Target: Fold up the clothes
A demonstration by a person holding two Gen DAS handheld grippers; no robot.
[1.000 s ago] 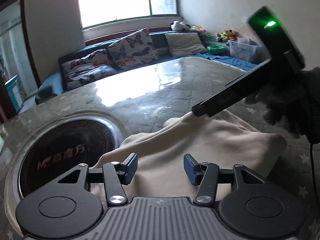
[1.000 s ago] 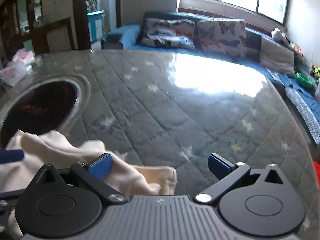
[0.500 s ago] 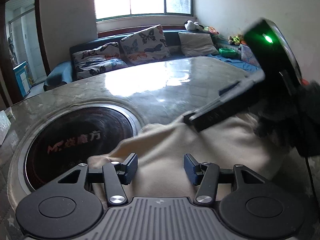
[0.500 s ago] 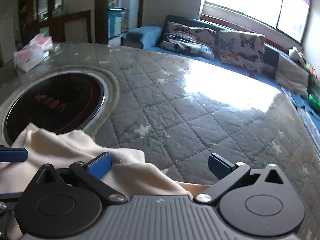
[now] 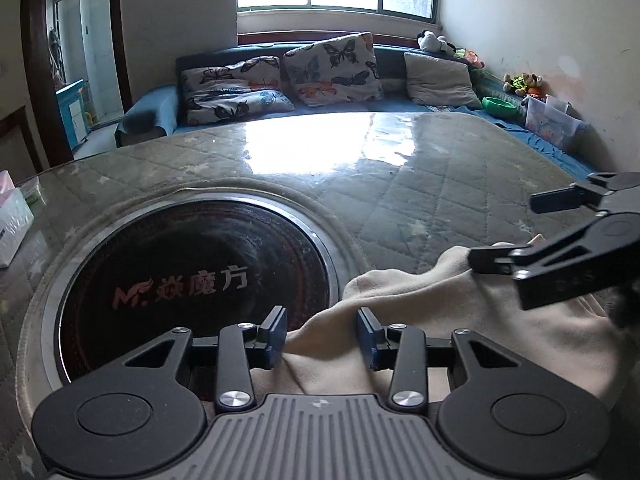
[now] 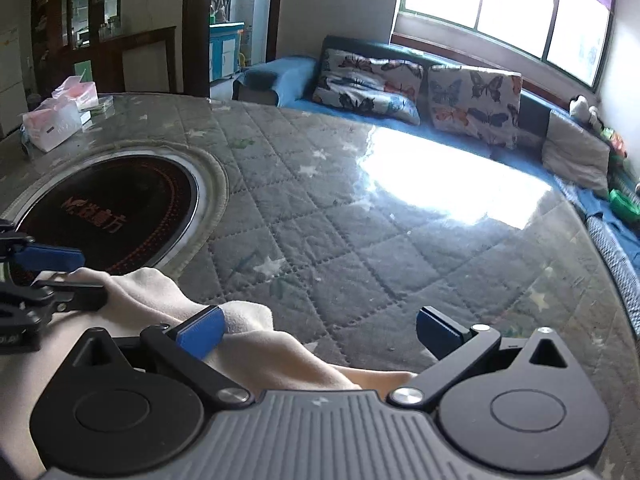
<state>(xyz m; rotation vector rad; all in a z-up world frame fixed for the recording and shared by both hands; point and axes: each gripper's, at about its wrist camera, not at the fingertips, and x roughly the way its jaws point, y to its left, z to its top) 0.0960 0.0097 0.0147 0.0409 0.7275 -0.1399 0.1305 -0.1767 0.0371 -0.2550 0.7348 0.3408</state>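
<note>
Cream garment [image 5: 460,320] bunched lower right of left view, beside dark round hob [image 5: 192,280] on quilted table [image 6: 360,240]
Left gripper [image 5: 322,336] partly open, fabric ridge between pads, not pinched
Right gripper [image 6: 320,330] wide open, straddling cloth edge, likely lining up grab for fold

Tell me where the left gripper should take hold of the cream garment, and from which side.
Grip the raised fold of the cream garment that lies between the fingers of the open left gripper. It stands up as a ridge there, so closing straight ahead, from the near side, would probably catch it. The right gripper is open over the garment's other edge, so stay clear of that end.
</note>
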